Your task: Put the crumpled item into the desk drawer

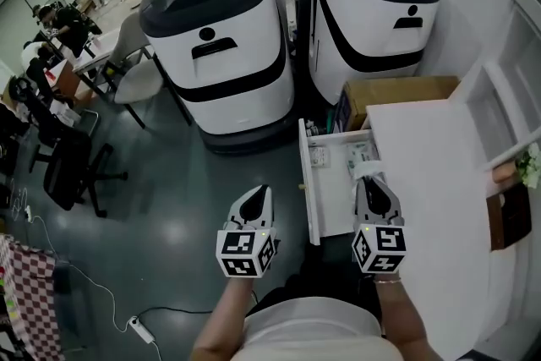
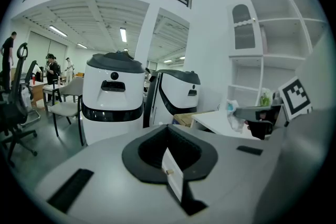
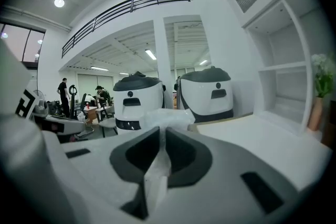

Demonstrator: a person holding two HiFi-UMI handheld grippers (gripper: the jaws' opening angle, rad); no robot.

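Observation:
A crumpled white item (image 1: pixel 364 171) is pinched in my right gripper (image 1: pixel 371 179), which hovers over the right part of the open white desk drawer (image 1: pixel 308 182). The right gripper view shows the item (image 3: pixel 169 119) bunched at the jaw tips, with a strip of it running back between the shut jaws. The drawer sticks out from the left side of the white desk (image 1: pixel 431 173) and holds some papers. My left gripper (image 1: pixel 257 197) hangs shut and empty over the floor, left of the drawer. From the left gripper view, the item (image 2: pixel 232 114) shows at the right, above the desk.
Two big white-and-black machines (image 1: pixel 221 38) (image 1: pixel 372 8) stand beyond the drawer. A cardboard box (image 1: pixel 397 91) sits by the desk's far end. White shelves (image 1: pixel 507 97) and a plant (image 1: pixel 530 165) are on the right. Chairs (image 1: pixel 72 165) stand far left.

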